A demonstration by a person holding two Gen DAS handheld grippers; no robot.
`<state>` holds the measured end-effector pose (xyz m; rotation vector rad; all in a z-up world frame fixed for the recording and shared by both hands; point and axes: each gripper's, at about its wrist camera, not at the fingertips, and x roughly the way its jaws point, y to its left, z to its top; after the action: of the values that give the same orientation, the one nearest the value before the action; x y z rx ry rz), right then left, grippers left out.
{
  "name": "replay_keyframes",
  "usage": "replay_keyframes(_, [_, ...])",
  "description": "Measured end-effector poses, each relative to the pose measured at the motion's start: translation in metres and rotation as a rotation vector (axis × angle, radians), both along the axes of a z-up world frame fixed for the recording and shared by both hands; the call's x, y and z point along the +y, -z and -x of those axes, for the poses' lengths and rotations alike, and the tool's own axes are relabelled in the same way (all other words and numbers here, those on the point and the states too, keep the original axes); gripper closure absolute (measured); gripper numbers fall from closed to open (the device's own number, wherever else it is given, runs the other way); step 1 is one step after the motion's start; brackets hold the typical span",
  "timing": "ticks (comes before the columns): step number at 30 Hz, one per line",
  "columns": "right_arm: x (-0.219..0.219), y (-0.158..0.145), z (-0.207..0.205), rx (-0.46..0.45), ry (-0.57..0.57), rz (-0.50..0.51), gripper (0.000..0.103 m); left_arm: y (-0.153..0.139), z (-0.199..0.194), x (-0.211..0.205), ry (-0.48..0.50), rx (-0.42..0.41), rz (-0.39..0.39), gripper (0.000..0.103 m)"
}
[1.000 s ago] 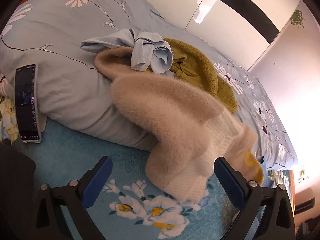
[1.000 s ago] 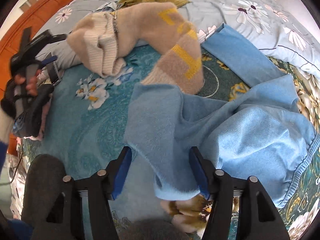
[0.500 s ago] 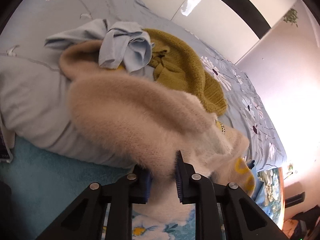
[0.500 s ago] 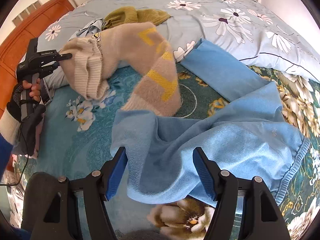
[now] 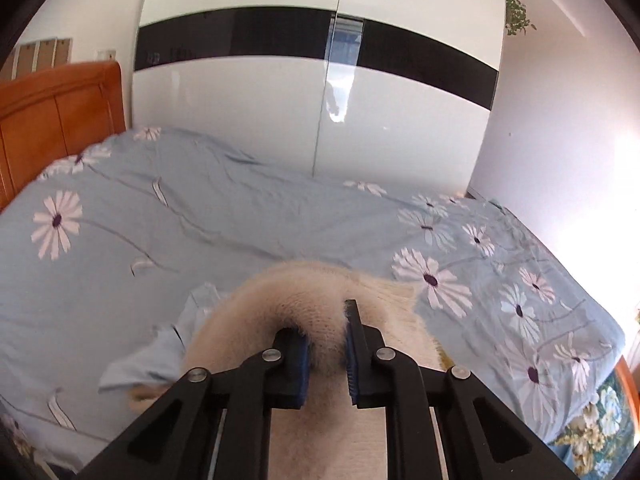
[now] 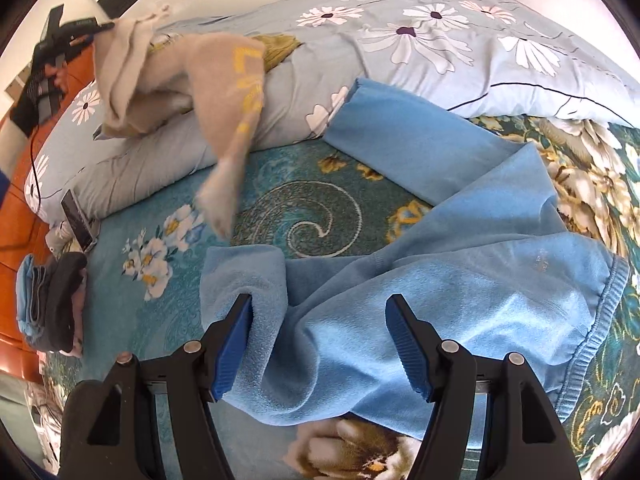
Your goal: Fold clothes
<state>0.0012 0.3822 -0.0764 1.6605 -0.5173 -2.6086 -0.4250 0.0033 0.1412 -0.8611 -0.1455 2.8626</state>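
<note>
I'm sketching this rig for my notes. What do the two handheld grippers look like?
Both the left gripper and the right gripper have black angular arms with silver screws and ribbed blue pads on the fingers. A black cable trails below the left one.

— What covered the bed (image 6: pixel 304 220)?
— A teal floral sheet; a daisy-print duvet (image 6: pixel 460 52) lay bunched along its far side.
— And nearer?
— A blue garment (image 6: pixel 460 280) sprawled right, a phone (image 6: pixel 76 220) left.

The beige sweater (image 5: pixel 316 312) is hiding the left gripper's (image 5: pixel 326 350) pad tips. Its hanging sleeve (image 6: pixel 224 196) is blurring. The blue sweatshirt (image 6: pixel 460 280) is running behind the right gripper (image 6: pixel 320 344).
</note>
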Motion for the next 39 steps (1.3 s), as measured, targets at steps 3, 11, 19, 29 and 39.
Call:
replay_keyframes(3, [0.01,0.004,0.002,-0.003,0.024,0.015,0.034,-0.038,0.029,-0.003,-0.049,0.086,0.043,0.087])
replay_keyframes(11, [0.014,0.021,0.011,-0.009,0.054,0.065,0.034,0.036,0.04,-0.012,-0.087,-0.038,0.079,0.087])
replay_keyframes(19, [0.009,0.022,0.012,-0.01,0.042,0.063,0.034,0.125,0.012,-0.005,-0.064,-0.174,0.121,0.086])
replay_keyframes(29, [0.005,0.007,0.006,0.023,0.042,0.048,0.034,0.155,-0.06,0.029,0.008,-0.255,0.13,0.044])
replay_keyframes(39, [0.052,-0.004,-0.036,0.061,0.184,0.014,0.034,0.205,-0.206,0.108,0.246,-0.461,-0.028,0.037])
